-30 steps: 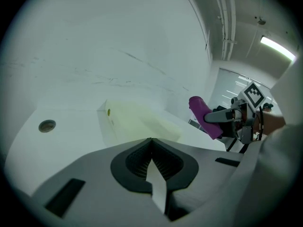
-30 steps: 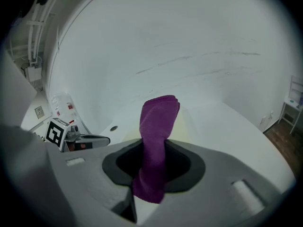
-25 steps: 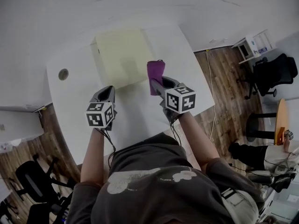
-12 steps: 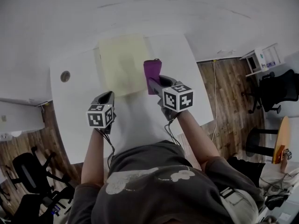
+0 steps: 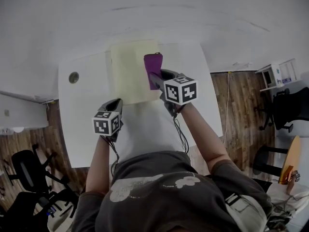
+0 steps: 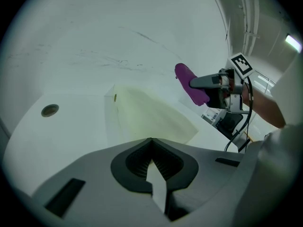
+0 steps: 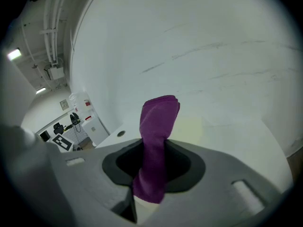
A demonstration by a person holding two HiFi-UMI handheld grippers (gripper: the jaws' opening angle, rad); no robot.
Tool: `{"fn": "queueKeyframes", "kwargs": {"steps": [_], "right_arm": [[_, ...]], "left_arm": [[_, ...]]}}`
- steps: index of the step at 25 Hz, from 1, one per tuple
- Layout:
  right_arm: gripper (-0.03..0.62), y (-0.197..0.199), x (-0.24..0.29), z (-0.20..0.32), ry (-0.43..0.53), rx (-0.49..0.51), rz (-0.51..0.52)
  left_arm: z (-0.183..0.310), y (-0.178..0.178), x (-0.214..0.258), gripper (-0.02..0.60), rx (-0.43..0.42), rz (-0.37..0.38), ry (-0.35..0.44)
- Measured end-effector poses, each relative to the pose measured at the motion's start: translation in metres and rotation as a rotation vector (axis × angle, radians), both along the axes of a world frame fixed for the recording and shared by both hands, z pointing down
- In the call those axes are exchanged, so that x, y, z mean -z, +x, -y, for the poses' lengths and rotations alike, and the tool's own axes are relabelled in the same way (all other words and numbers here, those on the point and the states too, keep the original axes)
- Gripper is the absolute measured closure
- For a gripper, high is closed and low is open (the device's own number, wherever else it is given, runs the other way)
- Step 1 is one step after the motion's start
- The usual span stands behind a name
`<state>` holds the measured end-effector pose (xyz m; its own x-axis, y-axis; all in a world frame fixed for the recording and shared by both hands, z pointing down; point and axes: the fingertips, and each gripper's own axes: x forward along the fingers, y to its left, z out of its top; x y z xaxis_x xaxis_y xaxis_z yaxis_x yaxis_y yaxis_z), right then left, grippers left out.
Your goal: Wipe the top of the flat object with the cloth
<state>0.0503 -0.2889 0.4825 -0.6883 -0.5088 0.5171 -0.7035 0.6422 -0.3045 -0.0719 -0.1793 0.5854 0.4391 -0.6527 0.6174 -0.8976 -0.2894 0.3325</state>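
- A pale yellow flat object (image 5: 126, 74) is seen lying on the far half of a white table (image 5: 145, 129), near its middle.
- A purple cloth (image 5: 153, 67) is gripped by the right gripper (image 5: 155, 80). The jaws are pressed narrow on the cloth's lower part, and its upper end stands free beyond them.
- The cloth is held over the right edge of the flat object. In the left gripper view it is shown in the air, clear of the surface.
- The left gripper (image 5: 115, 104) is held nearer, over bare table just short of the flat object's near left corner. Its jaws are brought together with nothing between them.
- A round hole (image 5: 73, 77) is seen in the table at the far left.
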Motion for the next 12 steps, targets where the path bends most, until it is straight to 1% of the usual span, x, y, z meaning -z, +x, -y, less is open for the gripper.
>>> {"fn": "queueKeyframes", "kwargs": {"steps": [5, 12], "right_arm": [[0.482, -0.044, -0.005, 0.03, 0.015, 0.055, -0.024], [0.482, -0.094, -0.025, 0.063, 0.013, 0.136, -0.088]], "left_arm": [[0.0, -0.002, -0.001, 0.586, 0.004, -0.015, 0.002], [0.0, -0.004, 0.0, 0.586, 0.024, -0.067, -0.006]]}}
